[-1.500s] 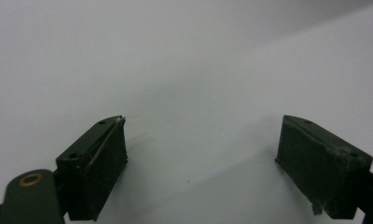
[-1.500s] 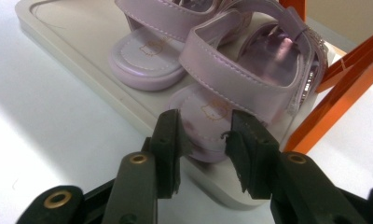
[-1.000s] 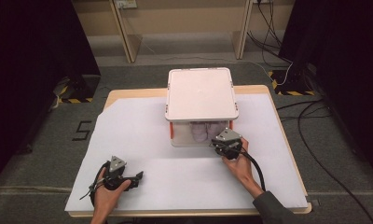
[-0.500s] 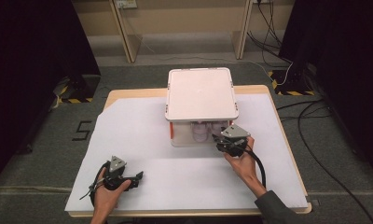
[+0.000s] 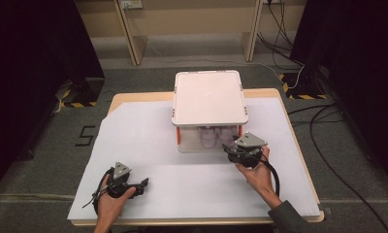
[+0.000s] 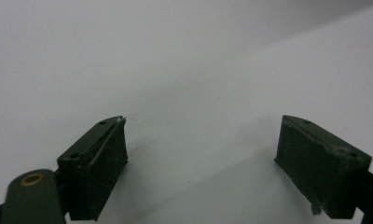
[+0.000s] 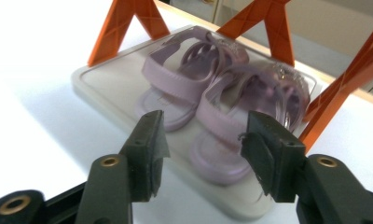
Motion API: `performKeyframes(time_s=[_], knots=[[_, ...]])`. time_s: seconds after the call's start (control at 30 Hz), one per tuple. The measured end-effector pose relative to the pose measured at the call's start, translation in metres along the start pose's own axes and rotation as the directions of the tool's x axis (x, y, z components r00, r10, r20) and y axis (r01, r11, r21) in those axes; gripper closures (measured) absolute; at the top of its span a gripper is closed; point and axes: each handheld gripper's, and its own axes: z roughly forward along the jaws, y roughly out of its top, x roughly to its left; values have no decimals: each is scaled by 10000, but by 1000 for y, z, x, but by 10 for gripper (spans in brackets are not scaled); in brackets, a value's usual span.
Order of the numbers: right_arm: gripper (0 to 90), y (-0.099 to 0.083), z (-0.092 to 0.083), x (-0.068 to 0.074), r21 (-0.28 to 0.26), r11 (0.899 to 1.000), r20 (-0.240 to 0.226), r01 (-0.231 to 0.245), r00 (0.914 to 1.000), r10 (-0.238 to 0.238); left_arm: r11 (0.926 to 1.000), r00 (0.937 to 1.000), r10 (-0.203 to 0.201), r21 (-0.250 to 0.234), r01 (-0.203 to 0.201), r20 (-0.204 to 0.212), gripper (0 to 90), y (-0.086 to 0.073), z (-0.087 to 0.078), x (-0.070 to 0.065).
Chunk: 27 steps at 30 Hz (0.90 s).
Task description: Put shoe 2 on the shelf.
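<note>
A pair of lilac sandals (image 7: 184, 93) lies on the grey bottom tray (image 7: 96, 79) of a white-lidded box (image 5: 209, 97) with orange corner supports (image 7: 124, 28). My right gripper (image 7: 203, 144) hovers just in front of the tray, pointing at the nearer sandal (image 7: 222, 158). Its jaws have just been opening and nothing is pressed between them. In the high view that right gripper (image 5: 231, 148) sits at the box's front right corner. My left gripper (image 5: 142, 183) rests low on the white sheet near the front left, jaws apart and bare (image 6: 201, 149).
A white sheet (image 5: 148, 141) covers the wooden table (image 5: 134, 97). Cables trail on the floor at the right (image 5: 328, 121). Dark curtains stand on both sides.
The right gripper has drifted a little to the right along the box front and its jaws have widened. The left gripper has stayed put.
</note>
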Motion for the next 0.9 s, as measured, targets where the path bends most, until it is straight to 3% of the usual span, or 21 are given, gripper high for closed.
performKeyframes(time_s=[0.5, 0.9], knots=[[330, -38, -35, -3, 660, 9923, -494, -1049, 9929, 1083, 9997, 9999, 119, -195, -119, 14, 156, 2, -3, -5], [265, -65, -56, -6, 1350, 9795, -795, -1493, 9838, 1609, 9996, 9998, 181, -223, -180, 27, 155, 3, -3, -7]])
